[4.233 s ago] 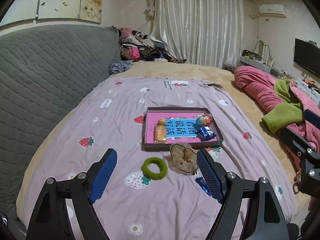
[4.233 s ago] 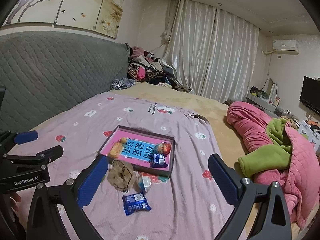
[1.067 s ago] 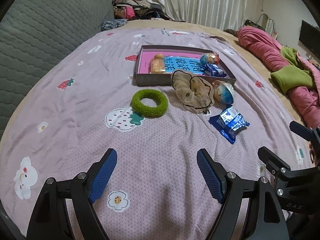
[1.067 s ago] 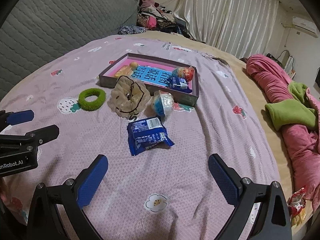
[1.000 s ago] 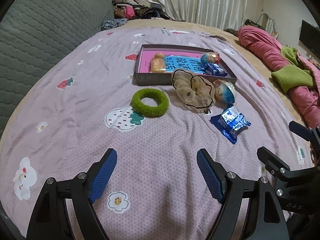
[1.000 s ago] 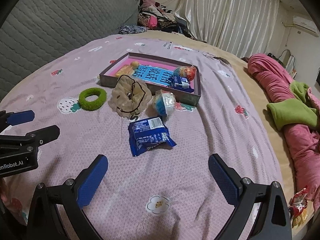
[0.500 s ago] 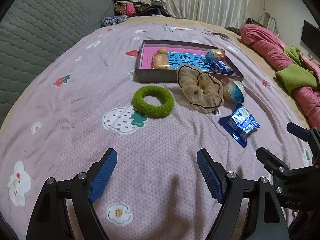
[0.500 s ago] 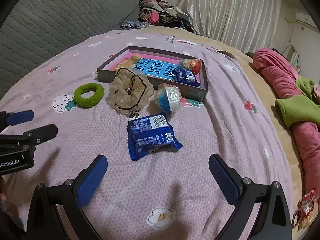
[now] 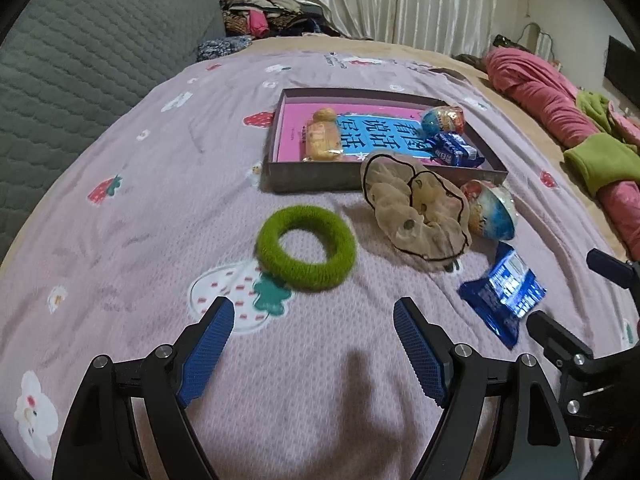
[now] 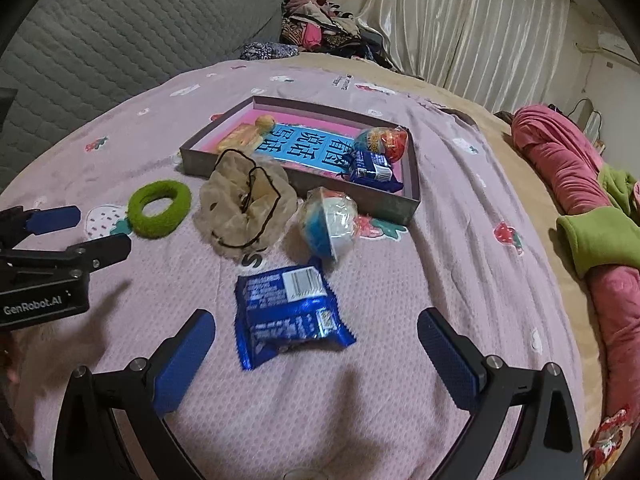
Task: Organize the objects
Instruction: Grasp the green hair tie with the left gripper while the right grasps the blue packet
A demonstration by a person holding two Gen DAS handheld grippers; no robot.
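Pink bedspread (image 9: 160, 184), both views closer and lower than a second ago. Left of centre: green ring (image 9: 306, 253) ahead of left gripper (image 9: 314, 350), wide open, empty. Centre: blue packet (image 10: 286, 316) now between right gripper (image 10: 316, 354) pads, open, empty. Upper centre: box (image 10: 394, 200), half filled. Likely grabs next.

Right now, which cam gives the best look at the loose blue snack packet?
Right wrist view. The blue snack packet lies almost centred ahead of the open right tongs, barcode and crimped ends visible. In the left wrist view it sits off to the right, smaller, beside the right tongs' finger; the left tongs face the green ring.
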